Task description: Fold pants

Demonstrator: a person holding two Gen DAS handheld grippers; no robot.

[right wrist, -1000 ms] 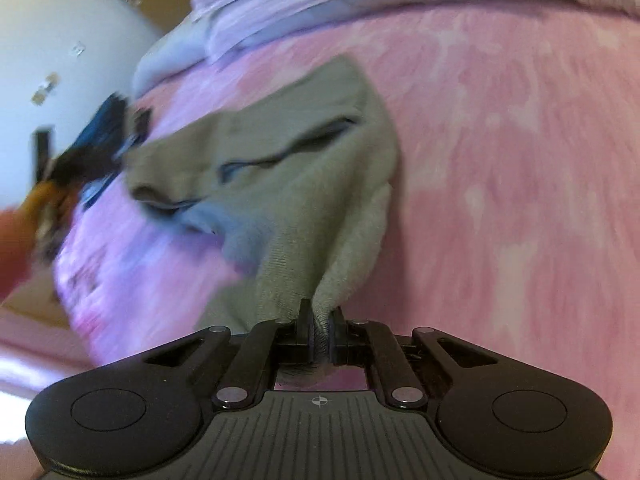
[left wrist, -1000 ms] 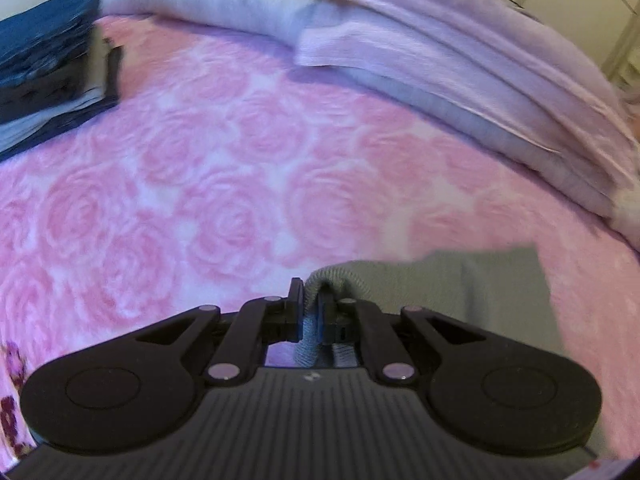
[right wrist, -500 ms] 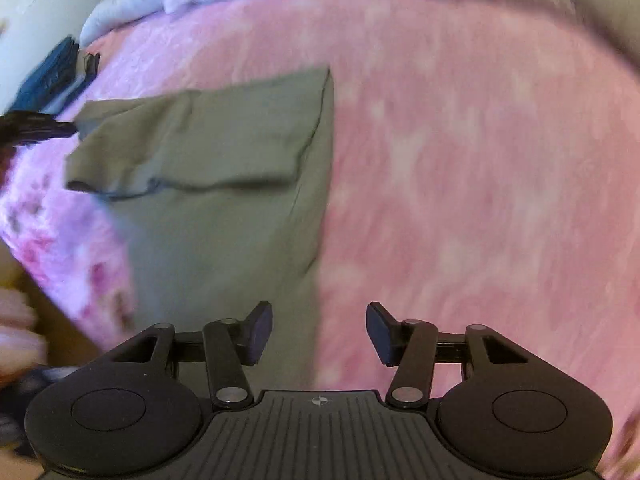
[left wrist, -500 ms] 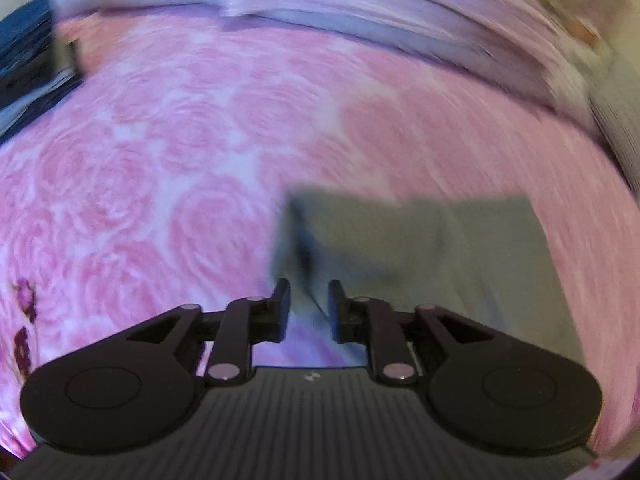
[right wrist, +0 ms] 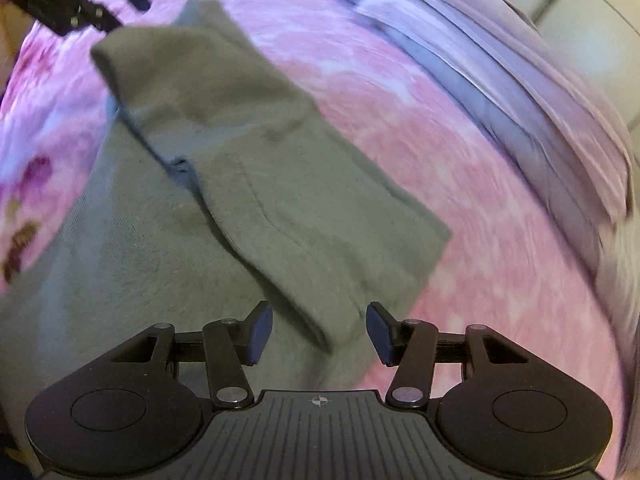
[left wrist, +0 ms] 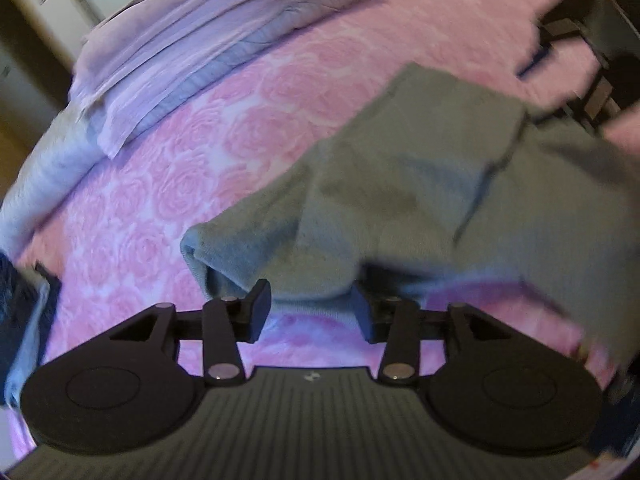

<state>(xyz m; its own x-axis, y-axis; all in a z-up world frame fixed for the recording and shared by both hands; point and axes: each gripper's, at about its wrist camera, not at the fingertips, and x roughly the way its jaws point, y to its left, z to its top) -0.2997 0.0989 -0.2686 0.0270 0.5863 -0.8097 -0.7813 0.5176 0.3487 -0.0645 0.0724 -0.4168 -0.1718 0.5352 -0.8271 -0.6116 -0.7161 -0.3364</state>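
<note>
Grey-green pants (left wrist: 400, 200) lie on a pink rose-patterned bedspread (left wrist: 180, 200), with one part folded over the rest. My left gripper (left wrist: 311, 308) hovers at the near edge of a folded corner. Its jaws are opening, and the cloth lies just beyond the fingertips (left wrist: 260, 300) without being pressed. In the right wrist view the folded flap (right wrist: 260, 152) lies across the lower layer of the pants (right wrist: 120, 260). My right gripper (right wrist: 320, 330) stands open over the flap's near corner, holding nothing. The left gripper (right wrist: 60, 4) shows blurred at the far end of the pants.
Folded lilac and grey blankets (left wrist: 180, 52) (right wrist: 520, 80) are stacked along the back of the bed. A pile of dark blue clothes (left wrist: 16, 312) sits at the left edge. A hand (left wrist: 624, 128) with the other gripper shows at the right rim.
Both grippers were shut on the pants cloth and have let go and opened. The pants now lie folded on the bed. Both views have rolled and shifted.
</note>
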